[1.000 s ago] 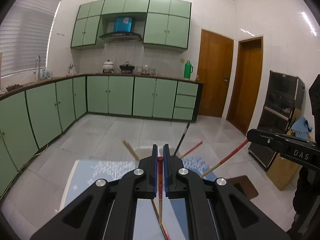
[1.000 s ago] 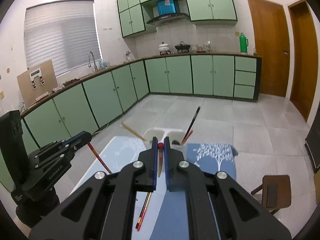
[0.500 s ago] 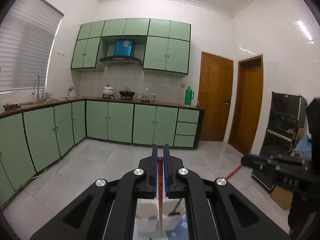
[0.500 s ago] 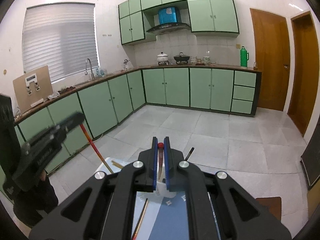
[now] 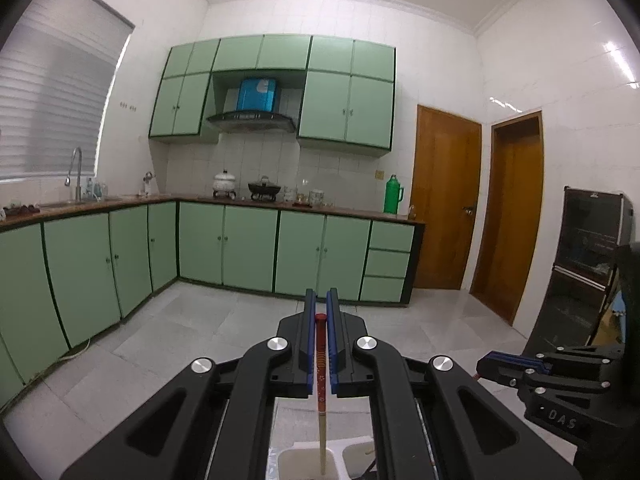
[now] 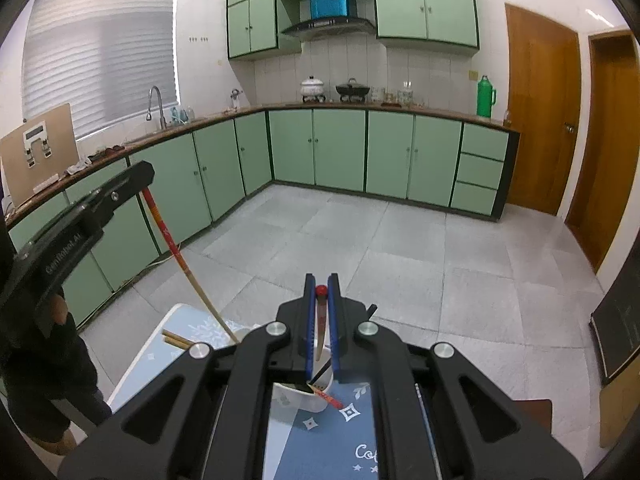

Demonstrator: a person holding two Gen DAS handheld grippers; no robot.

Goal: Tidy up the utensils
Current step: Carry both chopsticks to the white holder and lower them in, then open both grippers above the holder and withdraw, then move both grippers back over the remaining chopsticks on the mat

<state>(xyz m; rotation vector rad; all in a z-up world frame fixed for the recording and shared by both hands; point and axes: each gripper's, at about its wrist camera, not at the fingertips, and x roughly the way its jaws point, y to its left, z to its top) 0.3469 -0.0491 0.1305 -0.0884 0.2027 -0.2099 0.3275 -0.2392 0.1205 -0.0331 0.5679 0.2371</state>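
Left wrist view: the left gripper [image 5: 321, 312] is clamped on a red-topped chopstick [image 5: 321, 364] whose pale wooden tip hangs into the white holder [image 5: 304, 462].

That chopstick is round, its red upper part banded in yellow and speckled, the lower part bare wood. The holder is glossy white plastic with two compartments; the tip sits in the left one. The right gripper [image 6: 322, 304], matte black with blue pads, is closed on a second chopstick [image 6: 320, 326] with a red ball-shaped end, above the holder's rounded rim on a blue cloth [image 6: 332, 440] printed with white stars and the letters "Co". "DAS" is embossed on the right gripper's body; the left's lettering is blurred.
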